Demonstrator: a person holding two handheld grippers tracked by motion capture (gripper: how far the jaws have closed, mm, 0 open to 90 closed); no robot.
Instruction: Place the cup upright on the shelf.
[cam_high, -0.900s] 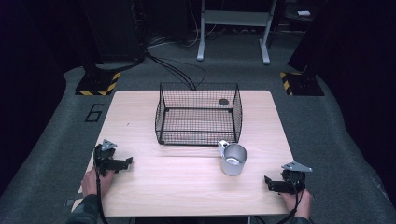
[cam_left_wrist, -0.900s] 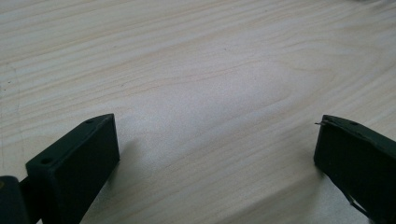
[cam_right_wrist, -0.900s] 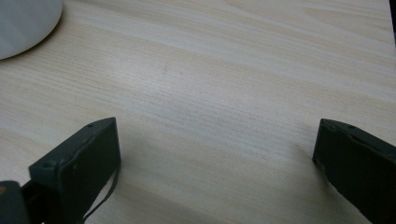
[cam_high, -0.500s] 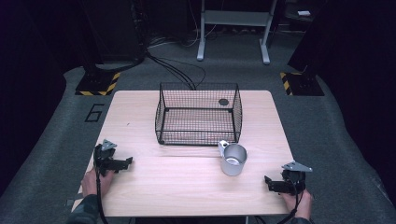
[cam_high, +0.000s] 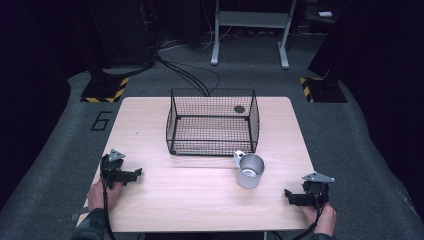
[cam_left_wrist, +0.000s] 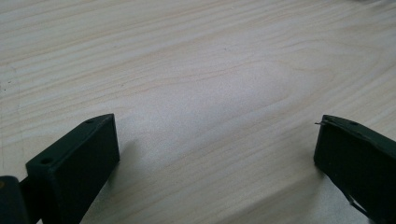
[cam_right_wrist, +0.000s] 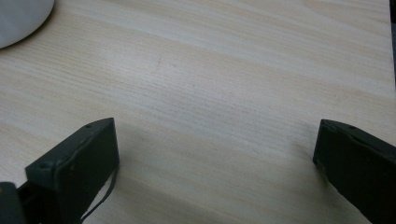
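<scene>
Both tongs rest low at the near table (cam_high: 200, 200) edge, jaws wide apart, nothing held: left tongs (cam_high: 131, 174), right tongs (cam_high: 291, 197). Metal cup (cam_high: 249, 170) stands upright just in front of the wire basket (cam_high: 212, 127), nearer the right tongs. Prob best: approach w/ right tongs, grip the cup wall squarely, lift straight, clear the basket rim.

A pale wood-grain table (cam_high: 200, 200) carries a black wire-mesh basket (cam_high: 212, 127) and a silvery grey metal cup (cam_high: 249, 170), both grippers are black with grey plates, and yellow-black hazard stripes (cam_high: 106, 91) mark the grey floor
</scene>
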